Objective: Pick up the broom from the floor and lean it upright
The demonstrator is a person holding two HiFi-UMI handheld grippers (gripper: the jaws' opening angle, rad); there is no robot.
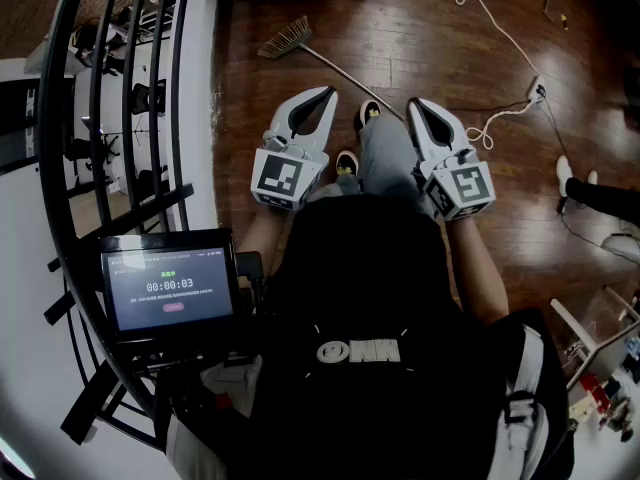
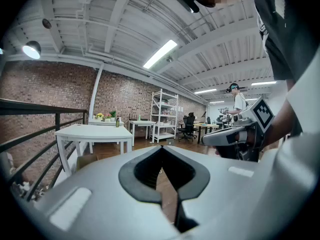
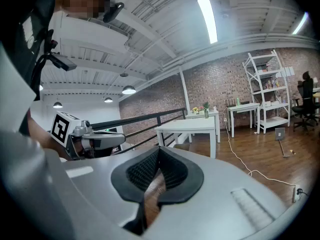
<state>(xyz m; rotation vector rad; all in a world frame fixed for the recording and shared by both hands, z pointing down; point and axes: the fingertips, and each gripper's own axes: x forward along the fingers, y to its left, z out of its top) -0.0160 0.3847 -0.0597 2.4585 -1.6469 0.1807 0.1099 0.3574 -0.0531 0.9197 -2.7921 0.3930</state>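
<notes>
On the floor [image 1: 420, 28], broom [image 1: 290, 40], beyond both jaws

a white cable [image 1: 497, 30] snakes across the dark wooden floor [image 1: 420, 28]; a black railing [image 1: 100, 88] stands at left, with a small lit screen [image 1: 168, 288] in front of it.

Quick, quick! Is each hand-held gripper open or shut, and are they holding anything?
Left hand-held gripper: closed, holding nothing.
Right hand-held gripper: closed, holding nothing.
</notes>
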